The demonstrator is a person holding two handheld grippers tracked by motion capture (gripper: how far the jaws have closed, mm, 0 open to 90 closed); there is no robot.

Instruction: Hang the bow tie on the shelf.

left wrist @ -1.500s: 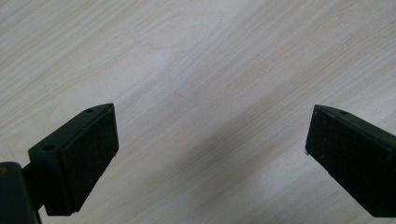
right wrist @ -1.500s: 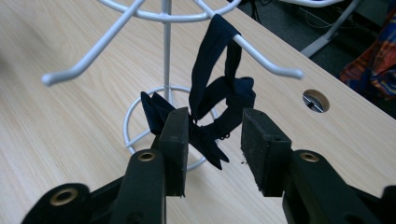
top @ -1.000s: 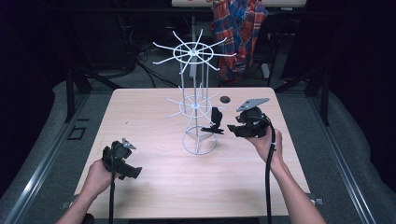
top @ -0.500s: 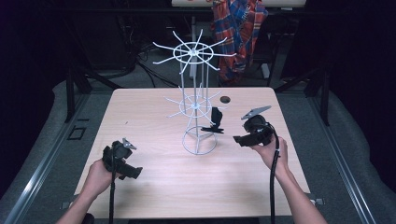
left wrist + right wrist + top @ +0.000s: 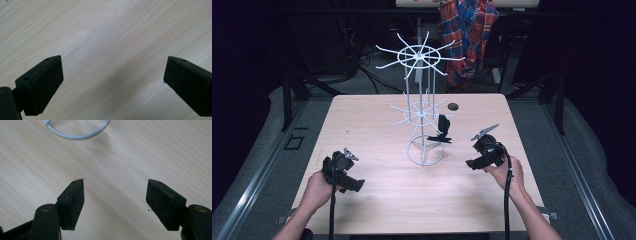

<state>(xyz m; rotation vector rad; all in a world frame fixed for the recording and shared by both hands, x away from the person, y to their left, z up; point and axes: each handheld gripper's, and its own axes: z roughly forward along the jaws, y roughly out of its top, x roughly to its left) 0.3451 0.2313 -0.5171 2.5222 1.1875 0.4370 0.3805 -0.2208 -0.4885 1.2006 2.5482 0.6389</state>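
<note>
Rack (image 5: 422,112) upright in high view, base ring (image 5: 75,131) in right gripper view

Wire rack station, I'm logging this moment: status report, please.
Left gripper open, empty, low over the table. Right gripper open, empty, beside the wire rack. Black clip hangs on the rack. Nothing between fingers.

The high view looks forward and down on the whole bench (image 5: 377,125) from the person's side. Both gripper views look steeply down, close over bare bench wood; the right one shares the rack's (image 5: 75,135) base ring (image 5: 424,150) with the high view.
</note>
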